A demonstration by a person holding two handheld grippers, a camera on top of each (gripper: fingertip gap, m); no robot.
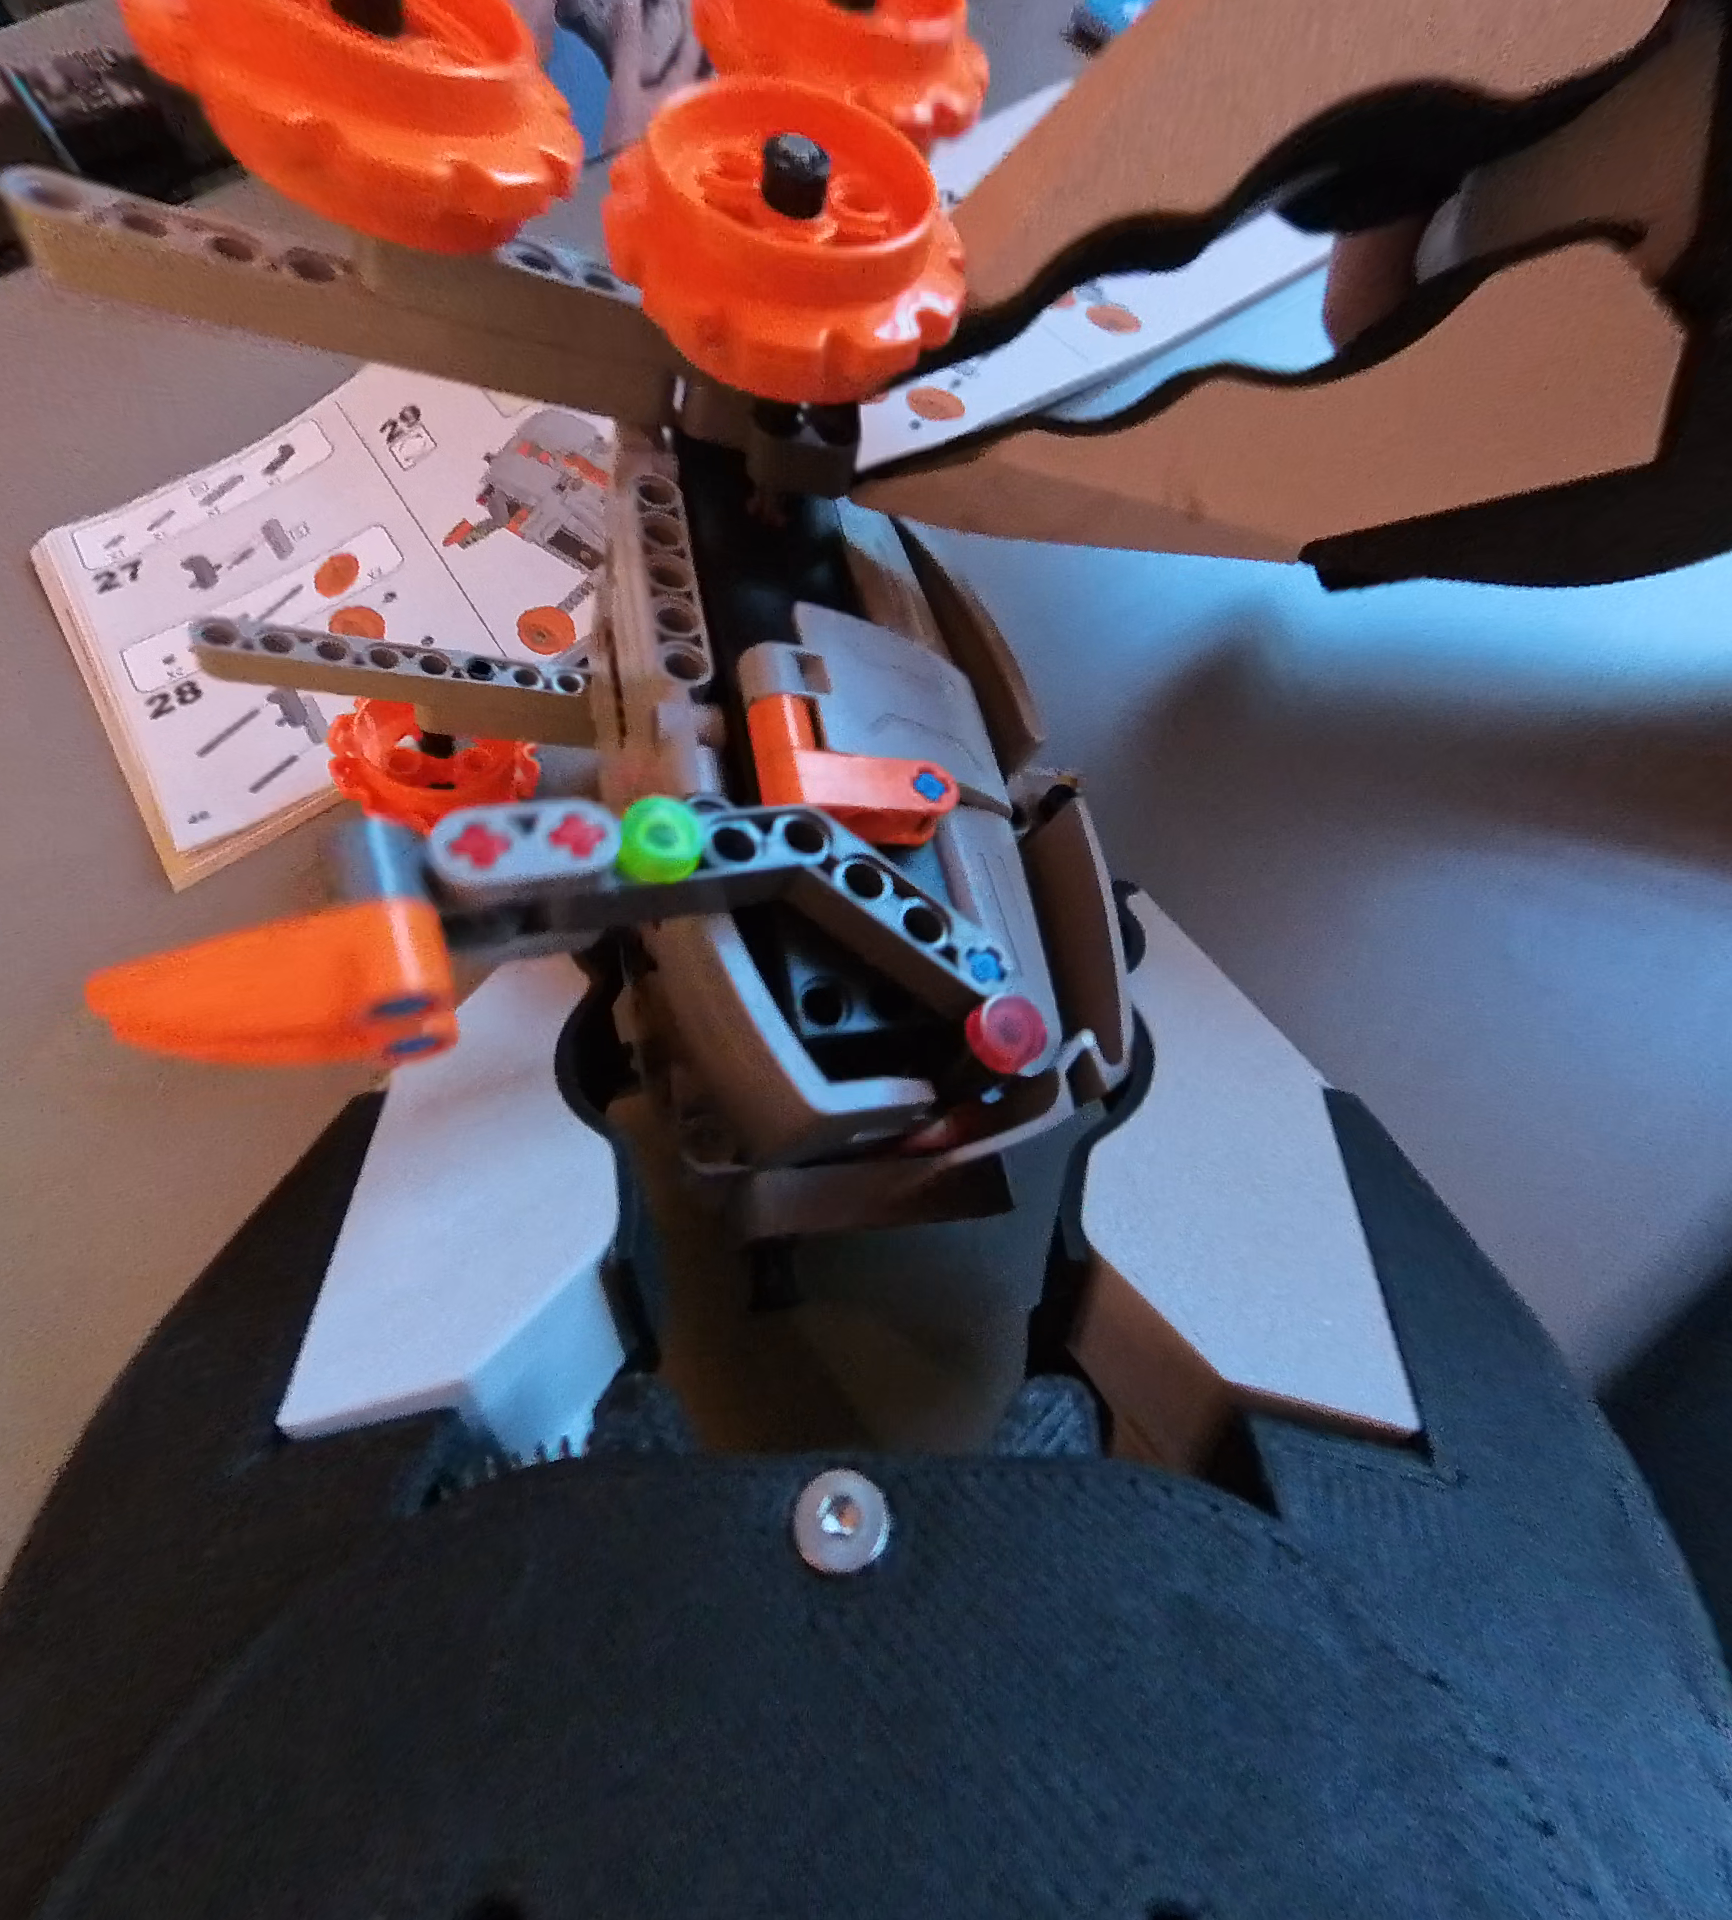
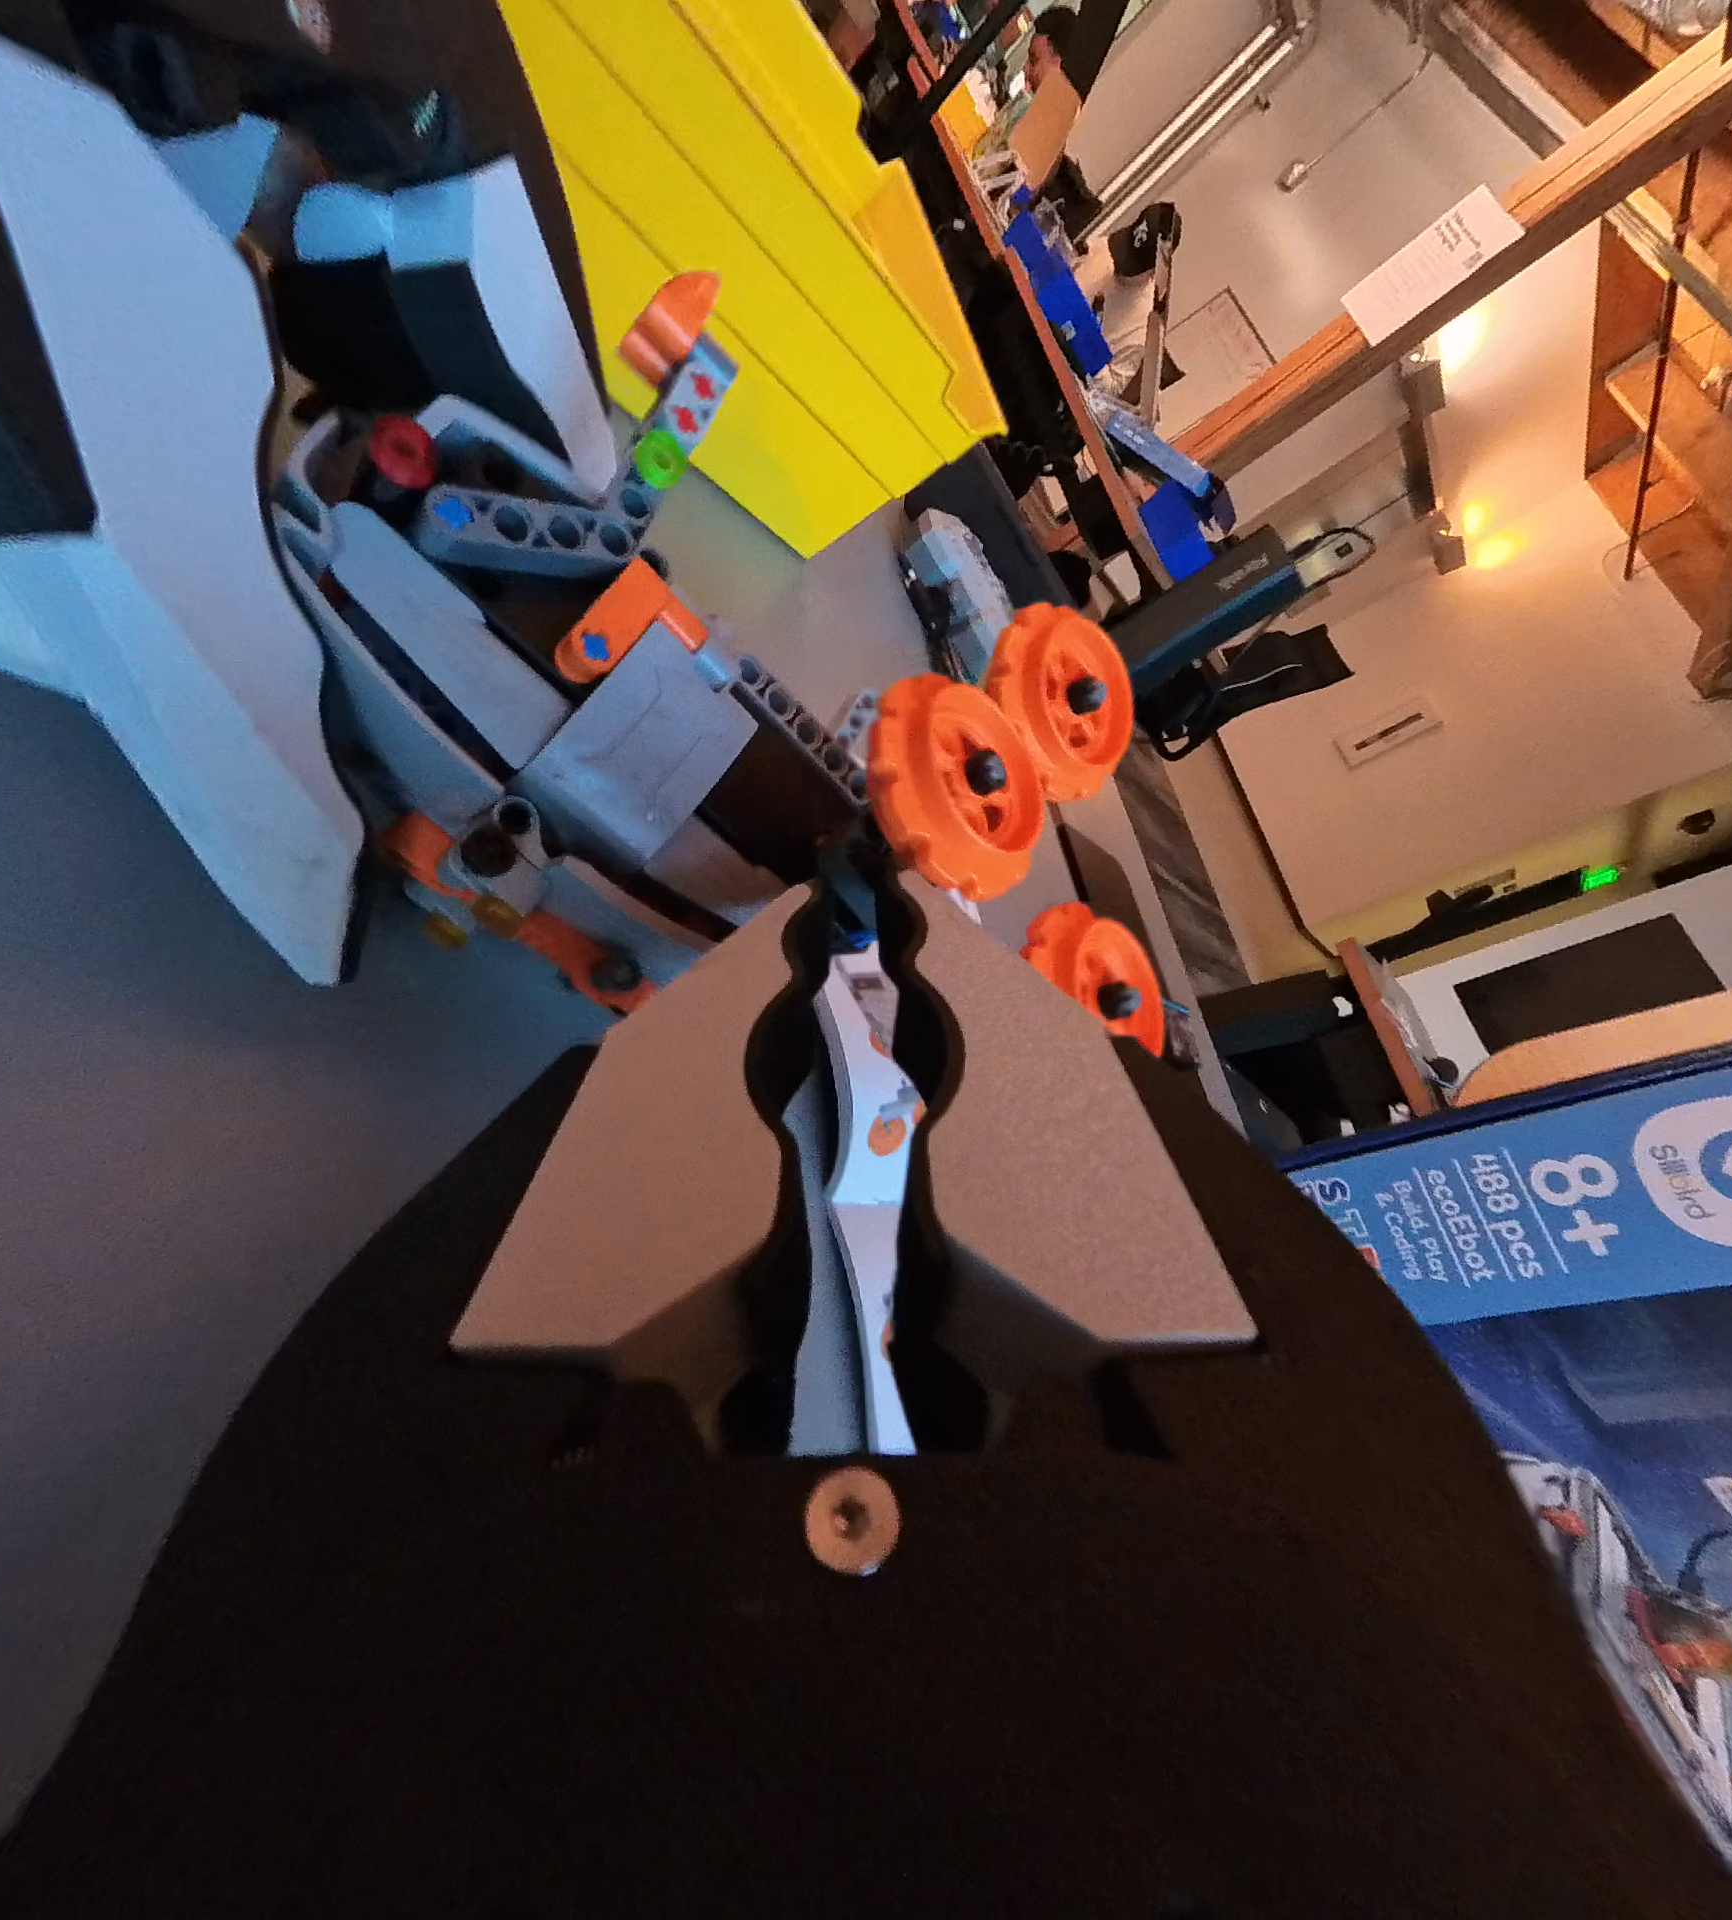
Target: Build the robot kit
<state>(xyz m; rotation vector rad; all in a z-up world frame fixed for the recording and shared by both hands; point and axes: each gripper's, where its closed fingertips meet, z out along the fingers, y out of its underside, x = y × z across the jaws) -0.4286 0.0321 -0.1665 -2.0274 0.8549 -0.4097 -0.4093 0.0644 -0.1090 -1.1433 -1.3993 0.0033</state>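
Observation:
My left gripper is shut on the rear body of a grey and orange brick model, with its white fingers on either side. The model has several orange wheels on grey beams and points away from me. My right gripper comes in from the upper right in the left wrist view. Its brown fingers are closed on a small dark part of the model, just below an orange wheel. The left gripper's white fingers also show in the right wrist view.
An open instruction booklet lies on the grey table under the model. Yellow bins stand beyond the model. A blue product box lies to the right. Shelves and desks with clutter are in the background. There is about 7 cm between the tips of the two grippers.

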